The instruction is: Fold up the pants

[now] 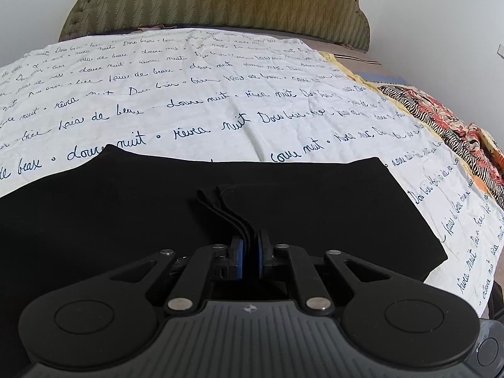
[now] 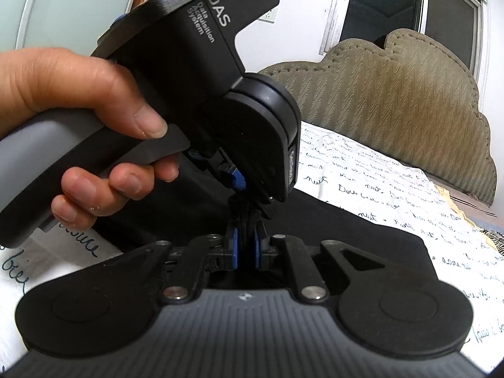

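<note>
— Over on the left?
— Black pants (image 1: 157, 208) spread flat near the front edge of the bed (image 1: 220, 100), over a white sheet printed with dark cursive script. Folded already into a broad dark slab, left end running out of view, right end cut off square short of the bed's right edge.

— And the left claw (image 1: 250, 252)?
— Clenched on several stacked black layers of the pants; blue pads nearly together, thin fabric edges curling up out between them. Seen from the right wrist view too: left claw (image 2: 242, 189) pointing downward, gripped around its grey handle by a bare hand (image 2: 94, 119), thumb on top, fingers curled beneath.

— In the middle?
— Right claw (image 2: 245, 245) clenched on the same bunch of dark fabric, directly under the left one, tips of both almost touching. Blue pads squeezing the bundle from both sides.

— Further right?
— More scripted sheet beyond the pants, then a strip of zebra-striped and red-orange patterned cloth (image 1: 441, 119) along the bed's right edge.

— At the back?
— Olive quilted headboard (image 1: 220, 3) with a scalloped top, against a white wall. Dark window (image 2: 409, 9) above it in the right wrist view.
</note>
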The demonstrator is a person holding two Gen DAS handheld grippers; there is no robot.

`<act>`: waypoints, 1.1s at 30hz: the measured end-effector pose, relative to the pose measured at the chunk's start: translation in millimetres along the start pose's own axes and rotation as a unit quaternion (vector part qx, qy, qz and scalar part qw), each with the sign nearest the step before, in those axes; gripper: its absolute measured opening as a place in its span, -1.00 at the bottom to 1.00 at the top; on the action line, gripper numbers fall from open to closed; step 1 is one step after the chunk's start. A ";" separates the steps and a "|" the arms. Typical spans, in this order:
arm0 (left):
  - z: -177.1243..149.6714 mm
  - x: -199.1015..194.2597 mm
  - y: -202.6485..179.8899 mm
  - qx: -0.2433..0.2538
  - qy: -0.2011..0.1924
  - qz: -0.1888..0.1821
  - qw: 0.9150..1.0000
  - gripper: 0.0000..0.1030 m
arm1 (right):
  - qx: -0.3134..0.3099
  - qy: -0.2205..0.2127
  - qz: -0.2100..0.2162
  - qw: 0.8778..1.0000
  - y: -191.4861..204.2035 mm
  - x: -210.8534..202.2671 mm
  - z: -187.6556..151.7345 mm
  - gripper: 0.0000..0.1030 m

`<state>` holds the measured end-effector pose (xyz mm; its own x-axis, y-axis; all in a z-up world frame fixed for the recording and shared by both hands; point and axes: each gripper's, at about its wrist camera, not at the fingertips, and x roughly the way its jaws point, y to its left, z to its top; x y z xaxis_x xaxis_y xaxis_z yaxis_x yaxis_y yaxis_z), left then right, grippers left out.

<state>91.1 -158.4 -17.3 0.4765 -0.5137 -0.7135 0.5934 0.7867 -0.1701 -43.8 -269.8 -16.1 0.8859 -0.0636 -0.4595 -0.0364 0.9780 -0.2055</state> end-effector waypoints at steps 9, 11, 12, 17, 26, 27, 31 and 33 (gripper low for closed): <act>-1.1 -1.0 -0.9 0.011 0.001 0.011 1.000 -0.84 | 0.001 0.000 0.003 1.000 0.5 -0.1 0.3 -0.79; -1.0 -1.2 -0.3 0.013 0.001 0.013 1.000 -0.84 | 0.001 0.000 0.004 1.000 0.7 0.2 0.3 -0.79; -1.0 -1.4 -0.1 0.014 0.000 0.014 1.000 -0.84 | 0.001 0.000 0.005 1.000 0.9 0.3 0.4 -0.79; -1.4 -2.4 0.4 0.019 0.000 0.020 1.000 -0.84 | 0.001 -0.002 0.008 1.000 0.2 -0.2 0.9 -0.79; -0.3 -3.6 6.2 0.017 -0.002 0.026 1.000 -0.84 | 0.001 -0.004 0.012 1.000 -2.4 -1.9 -0.1 -0.79; -0.2 -3.7 7.6 0.016 -0.002 0.026 1.000 -0.84 | 0.001 -0.004 0.013 1.000 -2.7 -2.0 -0.2 -0.79; 0.0 -4.0 12.0 0.009 -0.002 0.029 1.000 -0.83 | 0.000 -0.004 0.017 1.000 -2.5 0.0 -0.7 -0.79; -0.2 -4.7 14.1 0.007 -0.003 0.031 0.999 -0.83 | 0.000 -0.004 0.019 1.000 -1.2 1.2 -0.6 -0.79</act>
<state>97.1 -144.8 -16.5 0.5165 -0.4654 -0.7187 0.5719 0.8122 -0.1150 -43.0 -271.2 -16.9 0.8871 -0.0250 -0.4609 -0.0703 0.9796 -0.1883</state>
